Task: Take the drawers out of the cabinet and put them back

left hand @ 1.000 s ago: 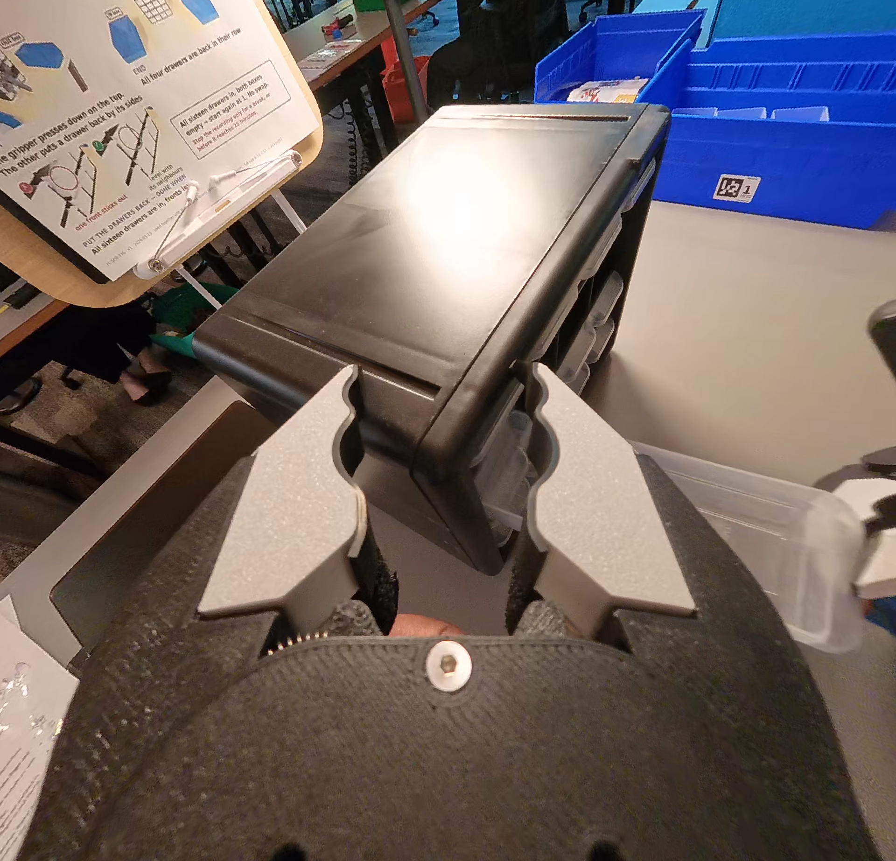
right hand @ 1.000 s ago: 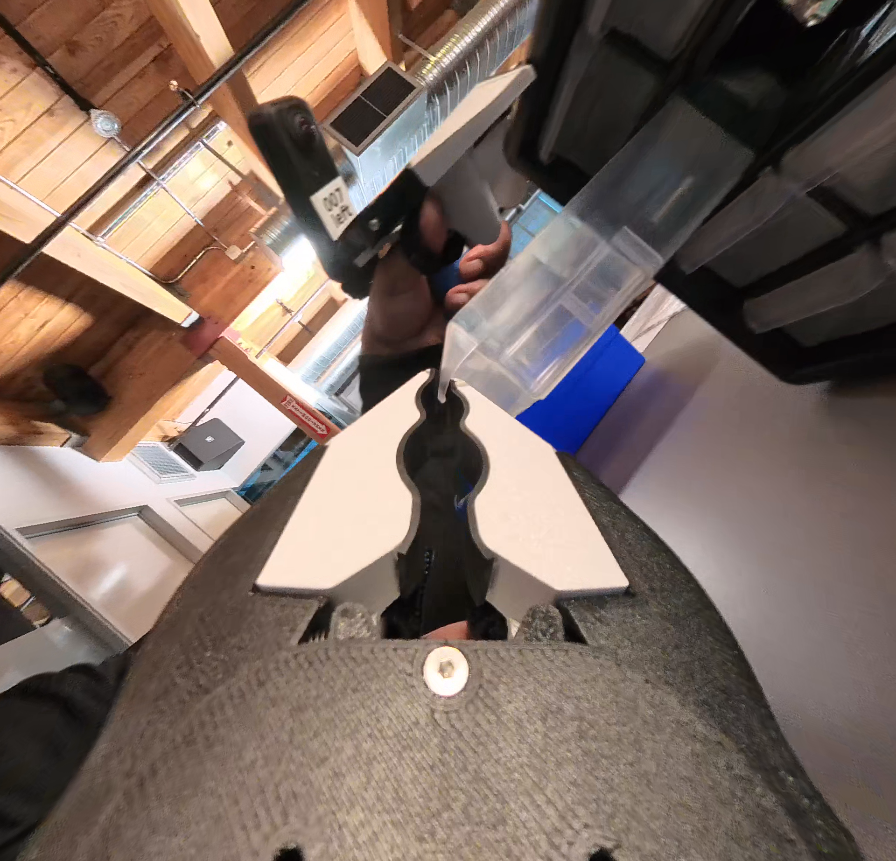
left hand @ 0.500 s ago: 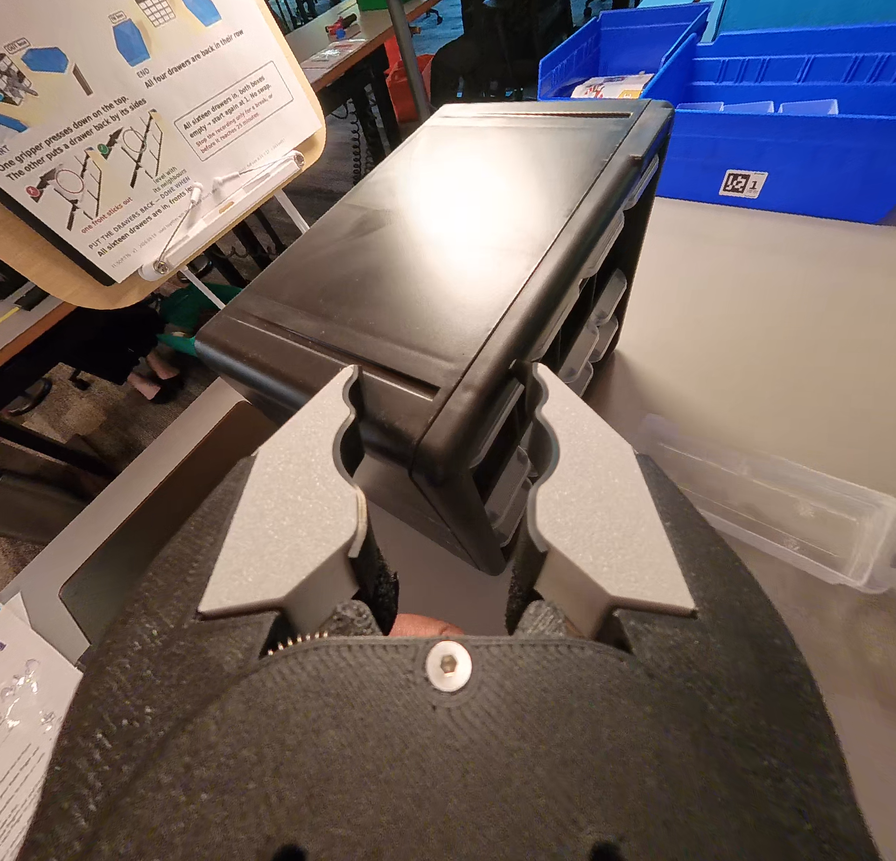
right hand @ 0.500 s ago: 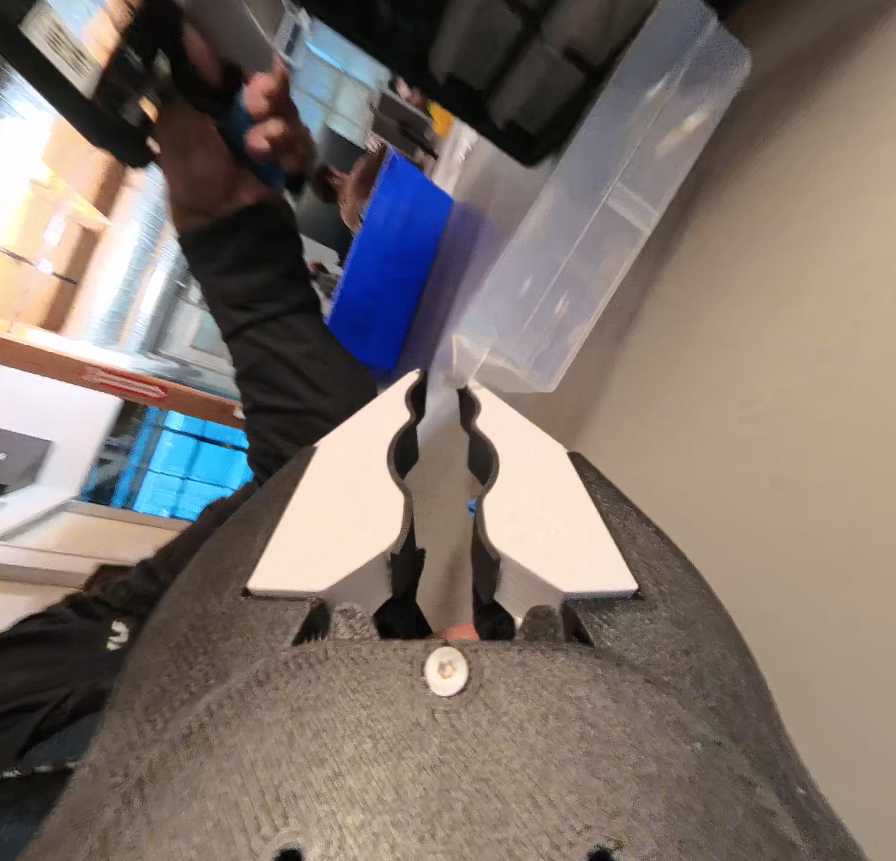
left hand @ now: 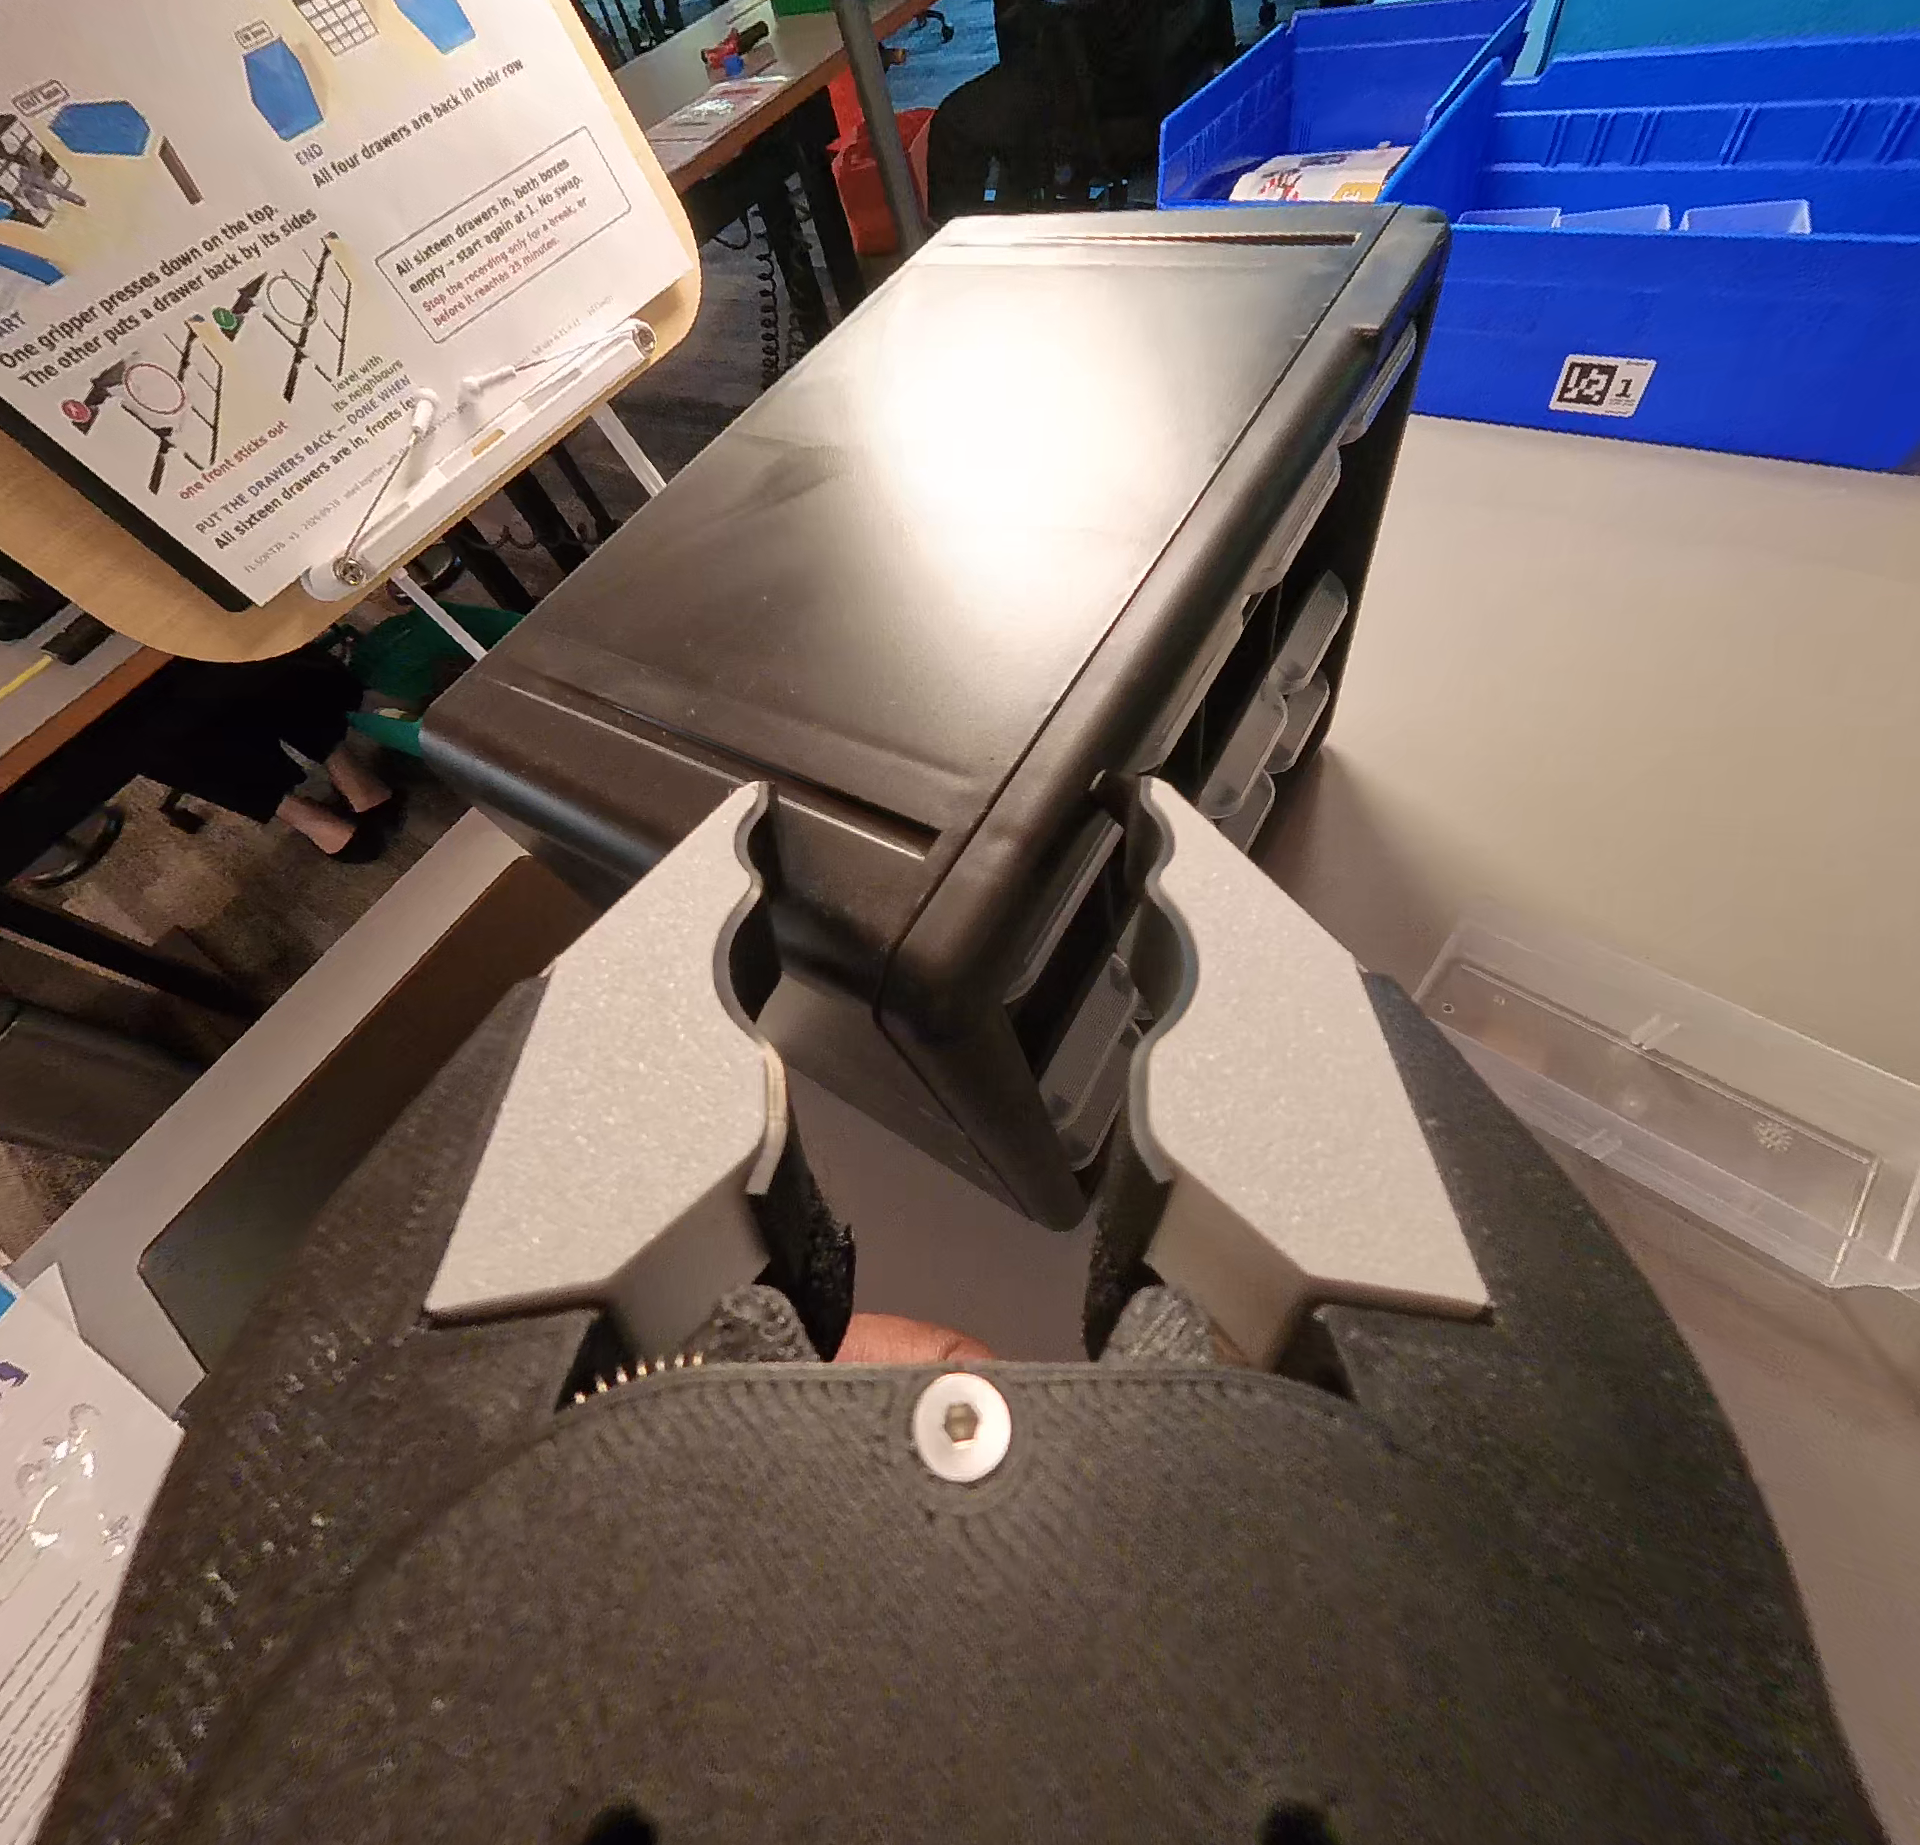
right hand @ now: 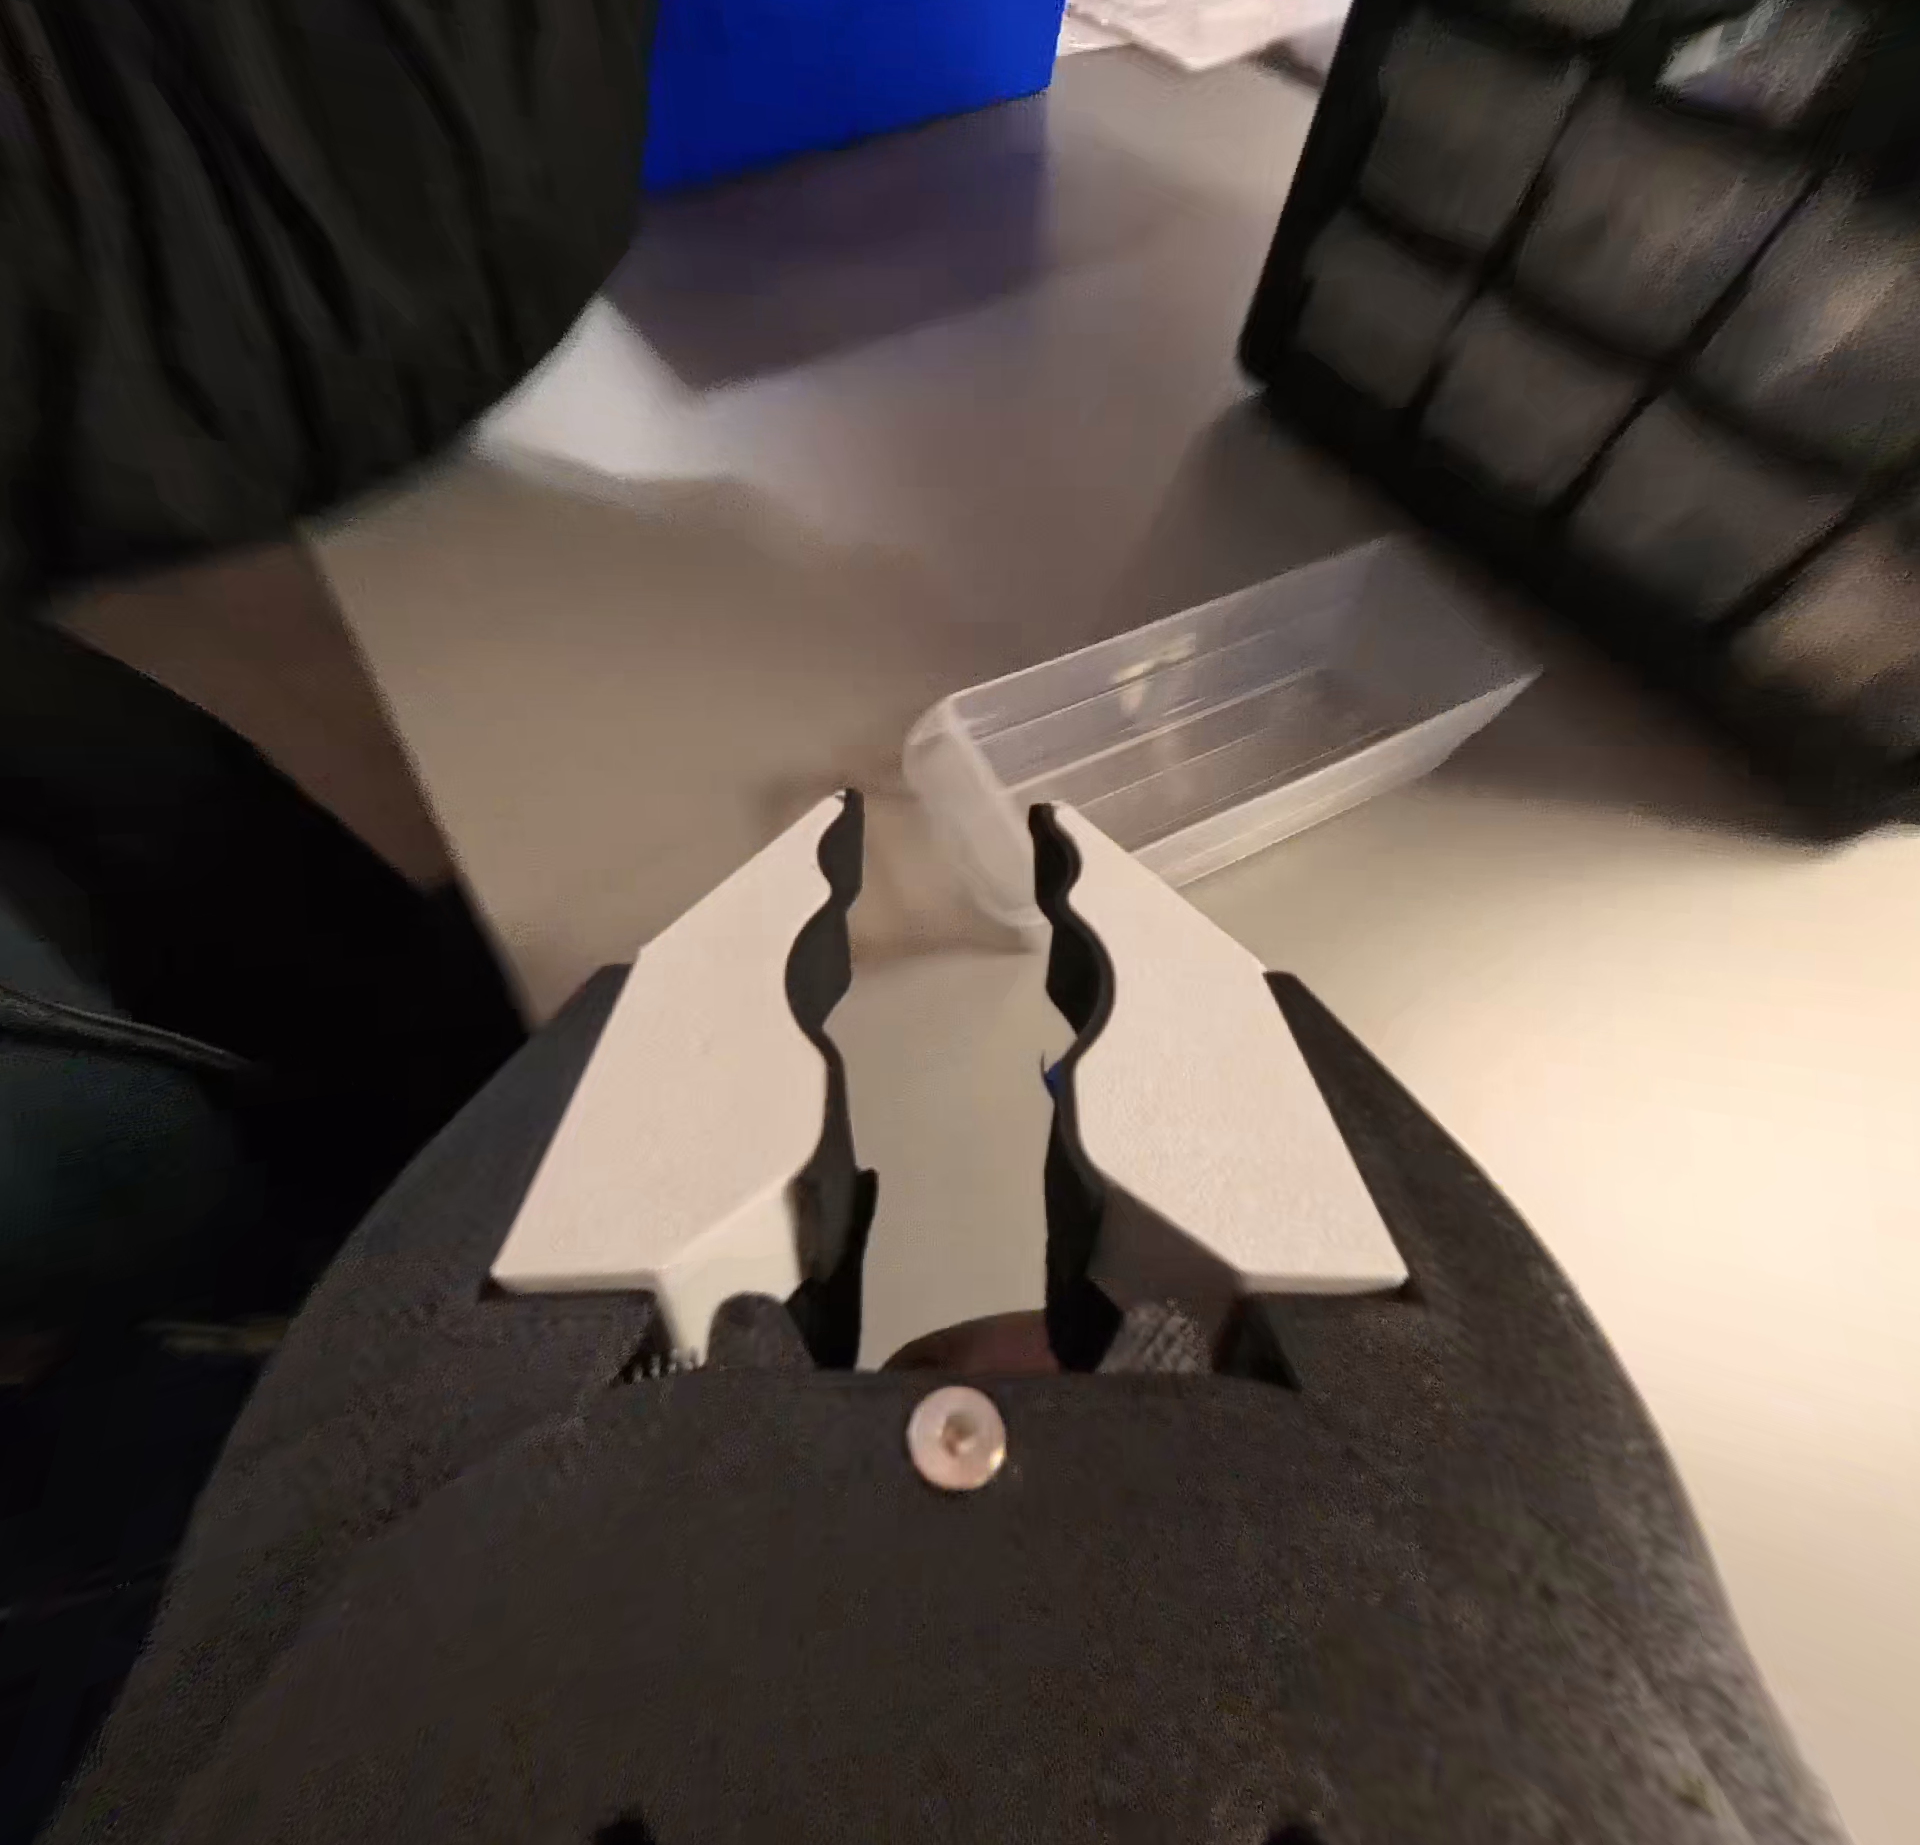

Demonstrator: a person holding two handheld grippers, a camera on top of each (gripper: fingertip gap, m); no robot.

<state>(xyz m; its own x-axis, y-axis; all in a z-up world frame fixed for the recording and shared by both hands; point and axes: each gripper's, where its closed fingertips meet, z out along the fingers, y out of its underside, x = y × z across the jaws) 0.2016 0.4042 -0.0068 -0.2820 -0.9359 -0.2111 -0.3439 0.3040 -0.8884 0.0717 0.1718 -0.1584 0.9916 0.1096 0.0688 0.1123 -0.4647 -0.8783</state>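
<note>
One cabinet, one loose drawer

The cabinet stands on the table just ahead of the left gripper, its near top corner between the open fingers. One drawer lies on the table to that gripper's right, beside the cabinet's front. Bins sit behind the cabinet, further right. A board stands ahead to the left, off the table. Seen from the right gripper, the drawer lies just ahead and to the right, with the cabinet beyond it.
</note>
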